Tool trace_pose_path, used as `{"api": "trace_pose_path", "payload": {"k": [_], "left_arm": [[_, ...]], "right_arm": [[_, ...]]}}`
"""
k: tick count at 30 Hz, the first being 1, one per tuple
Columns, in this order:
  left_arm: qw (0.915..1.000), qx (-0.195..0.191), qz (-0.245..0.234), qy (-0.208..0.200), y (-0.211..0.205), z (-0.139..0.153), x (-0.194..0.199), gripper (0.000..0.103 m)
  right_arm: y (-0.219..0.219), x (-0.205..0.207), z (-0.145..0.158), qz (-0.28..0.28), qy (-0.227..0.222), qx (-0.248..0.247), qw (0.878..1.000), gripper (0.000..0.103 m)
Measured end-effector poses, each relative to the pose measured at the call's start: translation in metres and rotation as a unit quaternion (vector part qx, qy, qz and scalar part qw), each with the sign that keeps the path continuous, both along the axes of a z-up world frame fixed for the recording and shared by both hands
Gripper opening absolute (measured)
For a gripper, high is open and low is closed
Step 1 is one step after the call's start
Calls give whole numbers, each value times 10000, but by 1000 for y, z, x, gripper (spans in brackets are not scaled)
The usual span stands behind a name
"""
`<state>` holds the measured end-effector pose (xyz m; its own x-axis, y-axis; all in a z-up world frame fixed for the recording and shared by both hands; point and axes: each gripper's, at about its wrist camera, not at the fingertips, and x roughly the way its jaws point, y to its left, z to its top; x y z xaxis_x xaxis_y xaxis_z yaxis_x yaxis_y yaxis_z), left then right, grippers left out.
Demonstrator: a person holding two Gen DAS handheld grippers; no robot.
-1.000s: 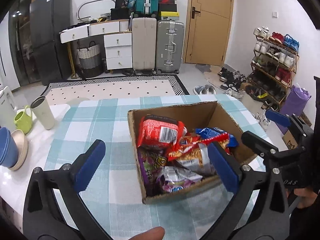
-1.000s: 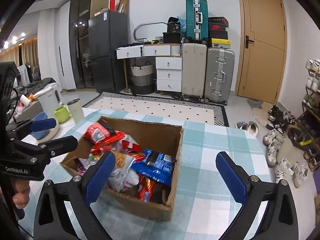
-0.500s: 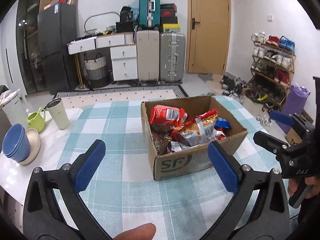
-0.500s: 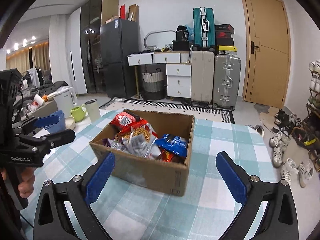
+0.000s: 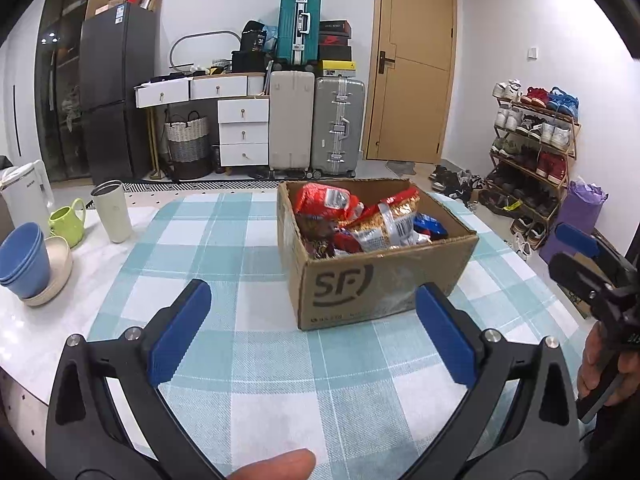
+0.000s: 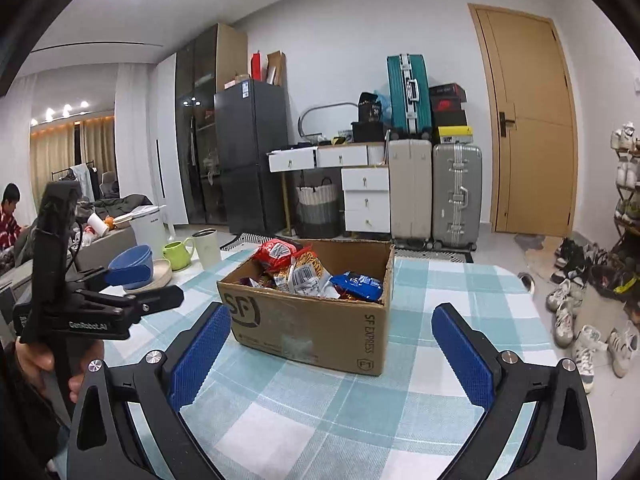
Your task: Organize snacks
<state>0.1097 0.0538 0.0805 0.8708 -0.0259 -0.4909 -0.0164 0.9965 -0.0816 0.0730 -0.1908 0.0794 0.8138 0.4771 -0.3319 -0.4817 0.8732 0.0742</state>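
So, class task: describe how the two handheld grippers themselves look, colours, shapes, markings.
Both the left gripper and right gripper have black, triangular cut-out frames with silver bolts and blue ribbed finger pads. Seen from the right wrist, the left one bears white "GenRobot.AI" lettering and a thin black cable.

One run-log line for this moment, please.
left gripper: open, empty | right gripper: open, empty | cardboard box: on checked tablecloth, full of snack packets | phase: none picked yet

White walls, wooden door (image 5: 412, 64), dark fridge (image 5: 116, 92), suitcases (image 5: 316, 120) (three), shoe rack (image 5: 532, 152).
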Motion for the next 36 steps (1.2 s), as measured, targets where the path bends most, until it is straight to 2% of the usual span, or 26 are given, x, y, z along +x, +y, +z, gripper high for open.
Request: {"api": "trace_pose_path", "payload": {"k": [3,13,17,22,30,36], "left_arm": [[10000,8,-43,-32,-6,-8,-2,102],[9995,-33,-14,-307,-12,-24,-12,102],[9994,48,125,-306,-9,-30,-15,102],[9991,-69,260,-332,-2,-39,-16,102],[9991,3,246,-343,0,-51,-16,102],[9988,81,259,-402,-4,-54,-15,102]], "right_arm": [[-7,-8,-3,20,2,132,9999,102],[-9,-16,-19,69,36,140,9999,102],[-7,-10,-26,97,115,202,9997,102],[-2,-6,-35,75,96,159,9998,102],[3,-5,-44,50,63,12,10000,102],[-1,-4,-45,20,43,112,9999,102]]}}
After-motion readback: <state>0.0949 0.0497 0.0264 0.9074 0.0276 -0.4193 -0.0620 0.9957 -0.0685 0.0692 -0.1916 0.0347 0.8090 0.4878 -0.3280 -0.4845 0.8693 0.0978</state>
